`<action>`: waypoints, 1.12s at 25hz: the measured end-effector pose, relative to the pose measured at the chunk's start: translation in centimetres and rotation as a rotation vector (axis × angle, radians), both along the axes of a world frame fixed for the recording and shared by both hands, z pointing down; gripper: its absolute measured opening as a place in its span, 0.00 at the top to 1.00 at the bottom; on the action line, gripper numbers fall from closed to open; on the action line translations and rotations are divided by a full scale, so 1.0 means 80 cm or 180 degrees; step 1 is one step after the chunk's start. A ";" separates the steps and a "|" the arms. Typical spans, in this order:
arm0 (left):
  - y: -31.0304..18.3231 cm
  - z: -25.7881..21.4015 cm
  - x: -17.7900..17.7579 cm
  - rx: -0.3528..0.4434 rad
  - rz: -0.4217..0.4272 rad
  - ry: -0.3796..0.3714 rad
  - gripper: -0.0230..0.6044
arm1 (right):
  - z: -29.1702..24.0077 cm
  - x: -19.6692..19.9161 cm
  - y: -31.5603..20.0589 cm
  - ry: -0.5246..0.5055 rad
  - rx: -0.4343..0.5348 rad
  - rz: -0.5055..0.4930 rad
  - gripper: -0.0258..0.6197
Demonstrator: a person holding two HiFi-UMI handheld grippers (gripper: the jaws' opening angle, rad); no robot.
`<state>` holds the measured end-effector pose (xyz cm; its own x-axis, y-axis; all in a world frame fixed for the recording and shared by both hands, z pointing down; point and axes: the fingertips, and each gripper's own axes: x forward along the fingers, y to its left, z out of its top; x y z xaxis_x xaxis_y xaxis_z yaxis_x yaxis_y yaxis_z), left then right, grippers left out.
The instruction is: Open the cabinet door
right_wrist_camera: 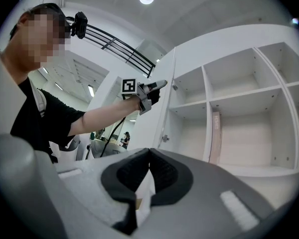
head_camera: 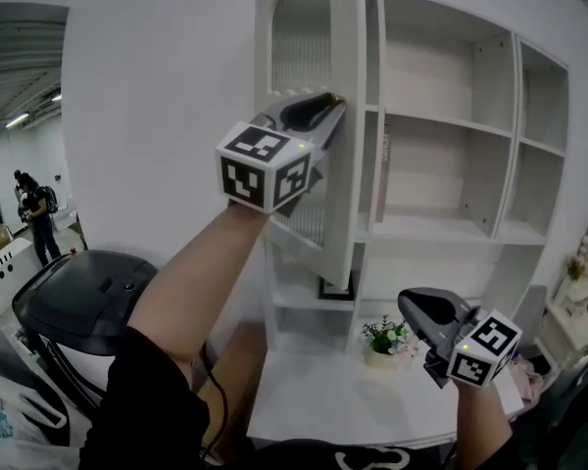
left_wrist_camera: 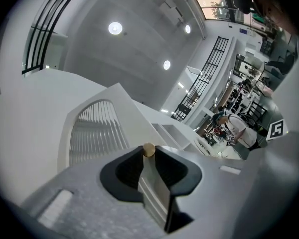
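Note:
The white cabinet door (head_camera: 309, 37), with an arched slatted panel, stands swung out from the cabinet (head_camera: 441, 125). My left gripper (head_camera: 328, 102) is raised to the door's free edge and shut on it, right by the small gold knob (head_camera: 336, 98). In the left gripper view the door's edge (left_wrist_camera: 154, 188) runs between the jaws of the left gripper (left_wrist_camera: 148, 157), with the knob (left_wrist_camera: 148, 150) at their tips. My right gripper (head_camera: 409, 304) hangs low at the right, shut and empty; in the right gripper view its (right_wrist_camera: 149, 152) tips meet, and the left gripper (right_wrist_camera: 159, 85) shows at the door (right_wrist_camera: 157, 121).
Open shelves (right_wrist_camera: 239, 98) lie behind the door, with a thin pinkish book (head_camera: 382, 174) standing inside. A small flower pot (head_camera: 384, 339) sits on the white tabletop (head_camera: 314, 399) below. A black rounded machine (head_camera: 88, 297) stands at the left. A person (head_camera: 34, 213) stands far off.

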<state>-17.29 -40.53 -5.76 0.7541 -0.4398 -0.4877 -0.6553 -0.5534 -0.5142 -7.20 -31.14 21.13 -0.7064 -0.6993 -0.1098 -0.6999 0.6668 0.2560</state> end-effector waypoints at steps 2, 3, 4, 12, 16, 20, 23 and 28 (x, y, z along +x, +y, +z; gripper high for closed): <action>0.008 0.000 -0.012 0.0011 0.0046 0.0001 0.84 | -0.001 -0.010 0.005 0.0047 0.0030 0.0006 0.96; 0.011 0.000 -0.018 0.0012 0.0065 0.0002 0.83 | -0.001 -0.015 0.007 0.0064 0.0038 0.0002 0.96; 0.015 0.000 -0.024 0.0009 0.0081 0.0002 0.83 | -0.001 -0.021 0.008 0.0071 0.0043 -0.0006 0.96; 0.036 -0.002 -0.078 -0.0035 0.0189 0.0054 0.82 | 0.010 -0.075 0.020 0.0158 0.0045 -0.0149 0.96; 0.043 -0.002 -0.108 -0.0065 0.0247 0.0099 0.82 | 0.012 -0.089 0.022 0.0146 0.0035 -0.0184 0.96; 0.050 -0.001 -0.141 -0.0133 0.0321 0.0166 0.81 | 0.024 -0.108 0.030 0.0159 -0.0002 -0.0227 0.96; 0.052 -0.002 -0.164 -0.0213 0.0413 0.0229 0.81 | 0.037 -0.119 0.035 0.0179 -0.0048 -0.0259 0.96; 0.051 -0.001 -0.199 -0.0284 0.0538 0.0351 0.81 | 0.050 -0.131 0.042 0.0198 -0.0126 -0.0257 0.96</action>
<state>-33.23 -36.45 -5.81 0.7650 -0.3566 -0.5362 -0.5988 -0.7002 -0.3887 -17.65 -27.74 25.15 -0.7651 -0.6428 -0.0375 -0.6271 0.7308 0.2696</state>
